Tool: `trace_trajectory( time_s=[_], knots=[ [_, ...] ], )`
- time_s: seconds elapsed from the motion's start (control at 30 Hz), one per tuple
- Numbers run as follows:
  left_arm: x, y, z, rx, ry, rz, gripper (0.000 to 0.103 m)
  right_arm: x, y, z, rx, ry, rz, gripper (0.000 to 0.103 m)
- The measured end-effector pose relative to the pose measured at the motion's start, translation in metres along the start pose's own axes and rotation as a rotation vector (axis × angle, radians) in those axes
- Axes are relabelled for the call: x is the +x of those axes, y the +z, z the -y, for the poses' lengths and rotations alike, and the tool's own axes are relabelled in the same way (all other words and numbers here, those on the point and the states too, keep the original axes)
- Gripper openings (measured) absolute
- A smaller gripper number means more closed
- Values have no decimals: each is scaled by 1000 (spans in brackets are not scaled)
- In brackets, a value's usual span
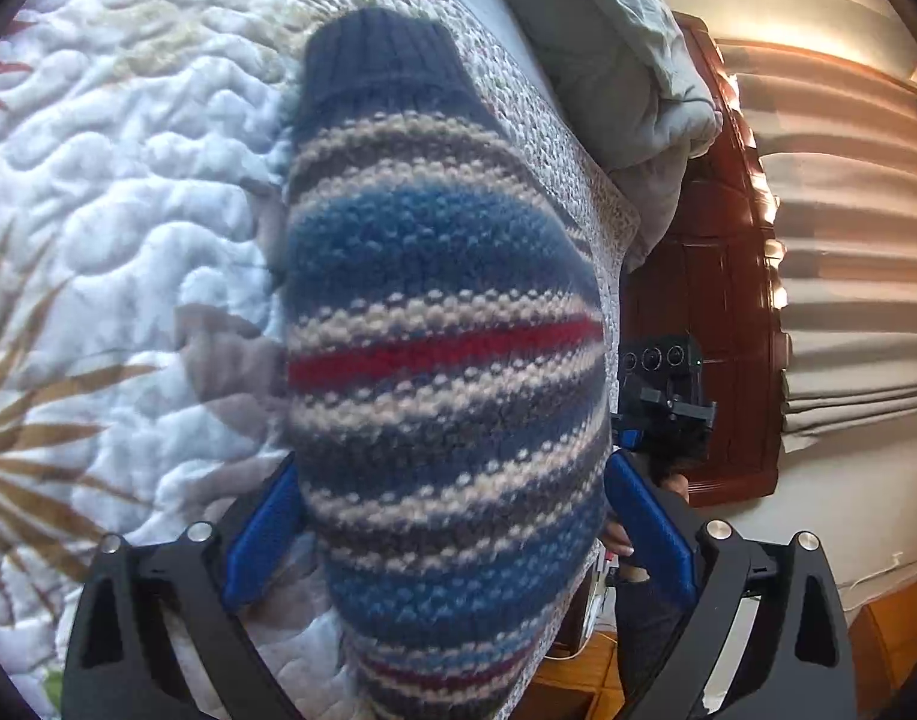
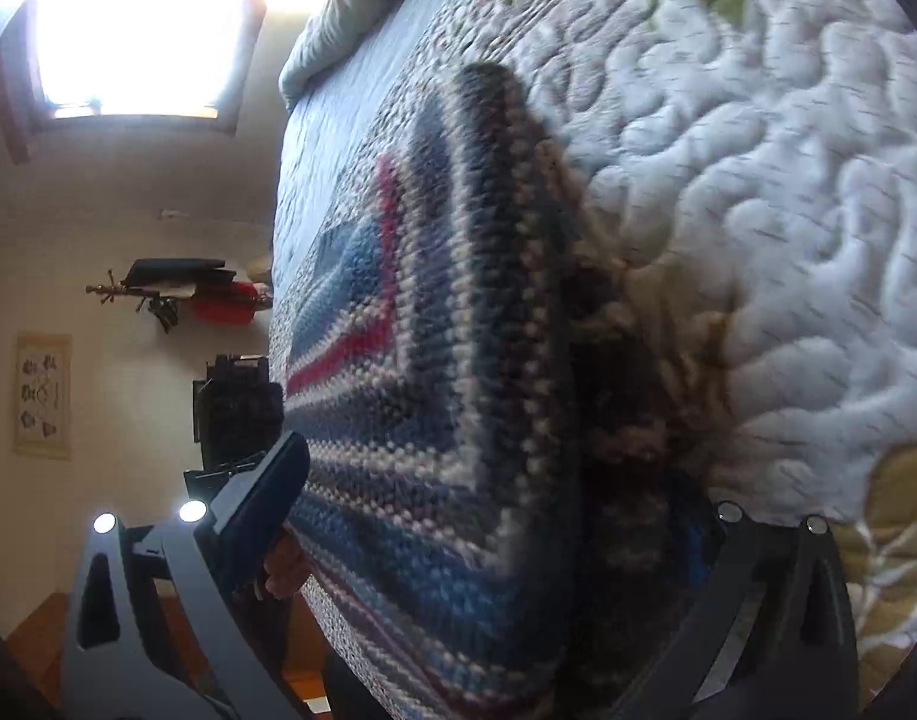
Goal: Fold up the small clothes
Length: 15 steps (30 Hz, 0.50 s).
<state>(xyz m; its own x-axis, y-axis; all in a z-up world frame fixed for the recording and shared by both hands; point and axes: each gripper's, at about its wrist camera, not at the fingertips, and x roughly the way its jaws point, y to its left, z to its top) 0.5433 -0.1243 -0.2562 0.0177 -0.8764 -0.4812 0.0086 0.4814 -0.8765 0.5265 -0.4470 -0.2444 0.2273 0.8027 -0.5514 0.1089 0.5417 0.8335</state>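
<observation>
We found the striped knit sweater (image 1: 440, 324) lying on the quilted bed (image 1: 128, 180). Left gripper (image 1: 452, 516) jaws were spread astride its lower end; right gripper (image 2: 494, 510) likewise spread around it.

My left gripper (image 1: 452, 516) has its jaws spread wide, blue pads (image 1: 260, 534) well apart w/ knit fabric bulging up between them; can't tell if either pad presses it. Beyond the right pad I see my right gripper (image 1: 668, 396) body, black, near and slightly ahead, w/ a bit of my hand (image 1: 617, 537) under it. From the right wrist cam, right gripper (image 2: 488, 516) is also wide open: left finger (image 2: 260, 516) shows clearly, the other is mostly hidden in shadow and cloth.
</observation>
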Motion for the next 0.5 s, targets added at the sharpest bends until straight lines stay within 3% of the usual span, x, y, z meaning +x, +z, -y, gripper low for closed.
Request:
trace_trajectory(
  time_s=[0.1, 0.13, 0.17, 0.27, 0.33, 0.5],
  knots=[
    [8, 1, 3, 3, 11, -3, 99, 13, 4, -11, -18, 15, -22, 99],
    [7, 1, 4, 3, 9, 1, 98, 17, 2, -16, -32, -1, -20, 93],
    [6, 0, 4, 3, 12, 10, 98, 22, 1, -19, -48, -26, -25, 72],
    [9, -2, 9, 7, 64, 27, 87, 26, -4, -19, -53, -23, -22, 57],
    [6, -3, 11, 9, 78, 33, 79, 26, -8, -25, -68, -37, -6, 53],
    [-9, -11, 28, 47, 123, 54, 72, 27, -21, -60, -119, -103, 36, 47]
  ],
)
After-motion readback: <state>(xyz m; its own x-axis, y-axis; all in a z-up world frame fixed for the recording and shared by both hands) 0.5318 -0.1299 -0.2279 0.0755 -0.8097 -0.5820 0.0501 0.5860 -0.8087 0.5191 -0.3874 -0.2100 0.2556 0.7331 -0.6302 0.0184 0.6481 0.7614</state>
